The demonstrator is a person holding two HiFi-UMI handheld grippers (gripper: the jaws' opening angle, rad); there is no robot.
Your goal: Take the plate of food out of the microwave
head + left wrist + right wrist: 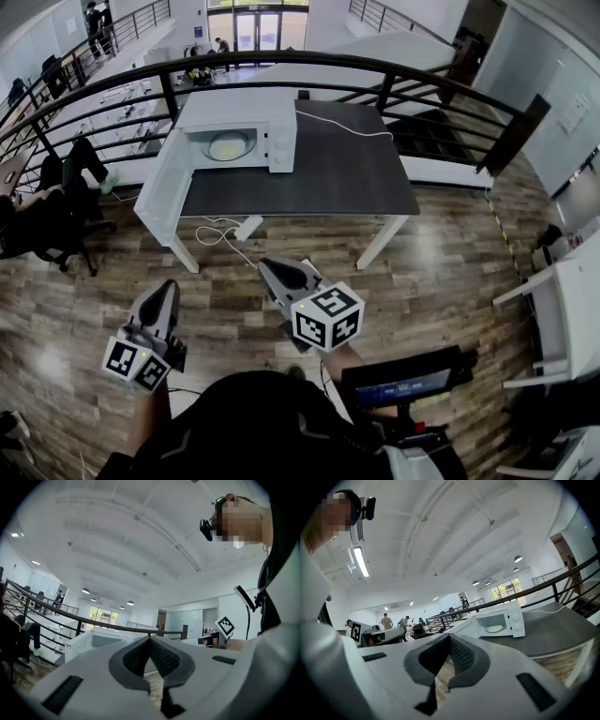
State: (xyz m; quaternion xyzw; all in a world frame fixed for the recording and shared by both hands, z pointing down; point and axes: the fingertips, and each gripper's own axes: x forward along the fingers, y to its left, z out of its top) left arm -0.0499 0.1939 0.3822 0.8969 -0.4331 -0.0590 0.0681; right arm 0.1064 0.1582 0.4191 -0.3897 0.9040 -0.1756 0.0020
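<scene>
A white microwave stands at the back left of a dark table, its door swung wide open to the left. Inside lies a pale plate of food, also seen in the right gripper view as the plate in the microwave. Both grippers are held over the wooden floor, well short of the table. My left gripper is shut and empty. My right gripper is also shut, with nothing in it, pointing toward the microwave.
A black railing curves behind the table. A white power strip and cable lie on the floor under the table's front edge. Dark office chairs stand at the left, a white desk at the right.
</scene>
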